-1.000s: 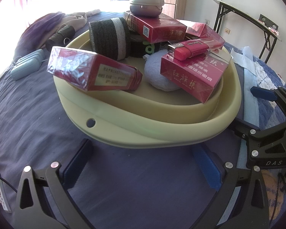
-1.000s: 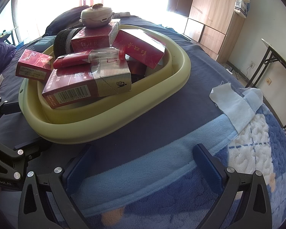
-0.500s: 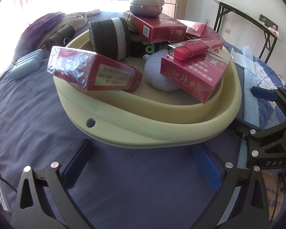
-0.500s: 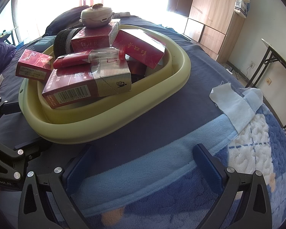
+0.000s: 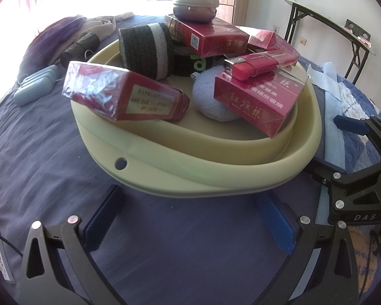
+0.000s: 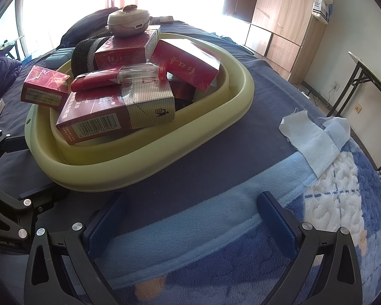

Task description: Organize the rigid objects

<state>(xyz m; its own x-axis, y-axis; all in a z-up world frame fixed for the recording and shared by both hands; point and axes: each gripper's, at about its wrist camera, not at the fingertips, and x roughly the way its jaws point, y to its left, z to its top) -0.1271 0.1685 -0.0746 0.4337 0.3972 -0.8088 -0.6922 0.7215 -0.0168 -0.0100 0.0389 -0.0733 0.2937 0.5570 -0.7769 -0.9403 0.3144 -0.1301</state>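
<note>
- Pale yellow oval plastic basin [image 5: 216, 178] sits on the blue blanket [image 6: 216, 178], piled with red cigarette boxes [image 5: 124, 96].
- Left gripper [image 5: 190, 218], at 6 o'clock of the basin, gapes wide, empty.
- Right gripper [image 6: 193, 221] likewise wide, empty.

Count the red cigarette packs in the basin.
4, perhaps more hidden: one on the basin's left rim, one at the near right under the red lighter, one under the small round case, one behind at right.

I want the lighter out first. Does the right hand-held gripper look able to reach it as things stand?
Probably yes: the red lighter lies exposed on top of a cigarette pack in the basin, and the right hand-held gripper is open and empty.
</note>
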